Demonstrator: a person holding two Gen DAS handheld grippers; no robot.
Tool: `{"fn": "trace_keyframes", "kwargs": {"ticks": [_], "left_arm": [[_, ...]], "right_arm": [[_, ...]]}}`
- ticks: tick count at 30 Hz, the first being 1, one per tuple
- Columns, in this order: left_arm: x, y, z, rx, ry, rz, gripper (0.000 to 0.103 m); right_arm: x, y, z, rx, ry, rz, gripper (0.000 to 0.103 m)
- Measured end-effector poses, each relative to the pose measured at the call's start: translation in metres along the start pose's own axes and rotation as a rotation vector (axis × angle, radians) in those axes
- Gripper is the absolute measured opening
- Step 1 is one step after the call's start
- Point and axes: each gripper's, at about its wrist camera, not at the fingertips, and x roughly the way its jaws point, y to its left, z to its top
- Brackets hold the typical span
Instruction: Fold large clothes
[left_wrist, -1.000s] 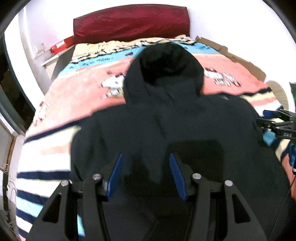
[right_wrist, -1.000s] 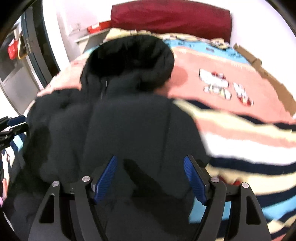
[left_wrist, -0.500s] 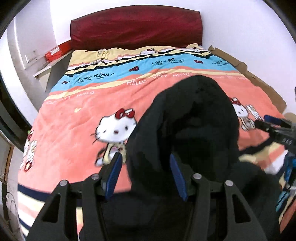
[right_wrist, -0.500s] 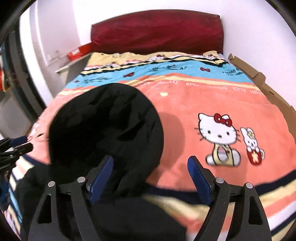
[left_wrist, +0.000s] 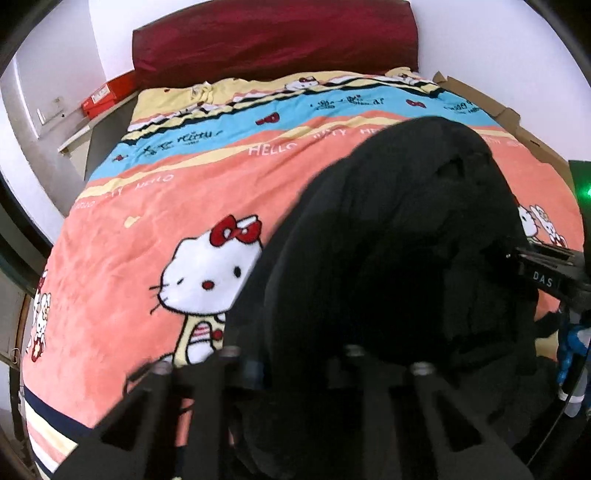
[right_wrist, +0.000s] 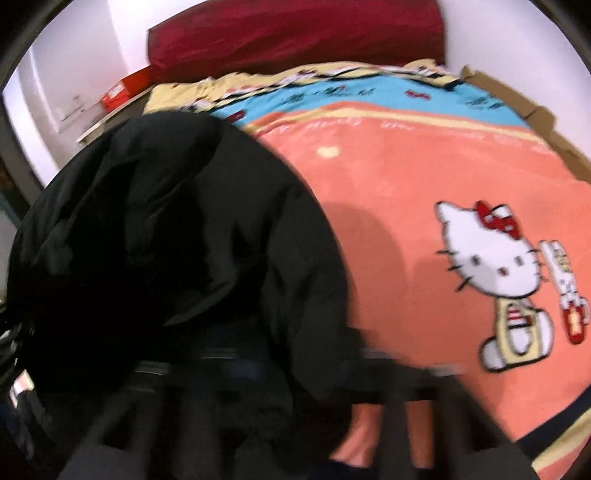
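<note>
A black hoodie (left_wrist: 388, 240) lies on a bed, its hood bunched up and filling the right half of the left wrist view. My left gripper (left_wrist: 291, 354) is closing at the hood's near left edge. Its blue pads are buried in the black cloth, which is pinched between them. In the blurred right wrist view the hoodie (right_wrist: 166, 221) fills the left half. My right gripper (right_wrist: 295, 362) is closing at the hood's near right edge, with dark cloth between its fingers and its pads hidden.
The bed has a pink, blue and yellow cartoon-cat blanket (left_wrist: 147, 240) and a dark red headboard (left_wrist: 277, 33). Flattened cardboard (left_wrist: 498, 107) runs along the bed's right side. A red box (left_wrist: 107, 94) sits on a ledge at the left wall.
Both grippers travelled up the bed from the hoodie's body to its hood. Their blue pads stood wide apart before and have now drawn together into the black cloth.
</note>
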Motion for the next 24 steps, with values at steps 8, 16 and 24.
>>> {"fn": "trace_keyframes", "kwargs": {"ticks": [8,16,24], "left_arm": [[-0.079,0.016,-0.037,-0.077,-0.053,-0.043,0.010],[-0.204,0.047,-0.131,-0.170,-0.143,-0.140,0.010],[-0.267,0.038,-0.239,-0.107,-0.202,-0.175,0.010]], "right_arm": [[-0.102,0.033,-0.029,-0.087,-0.114,0.185,0.008],[-0.244,0.054,-0.119,-0.175,-0.247,0.302,0.008],[-0.320,0.055,-0.229,-0.218,-0.249,0.281,0.008]]}}
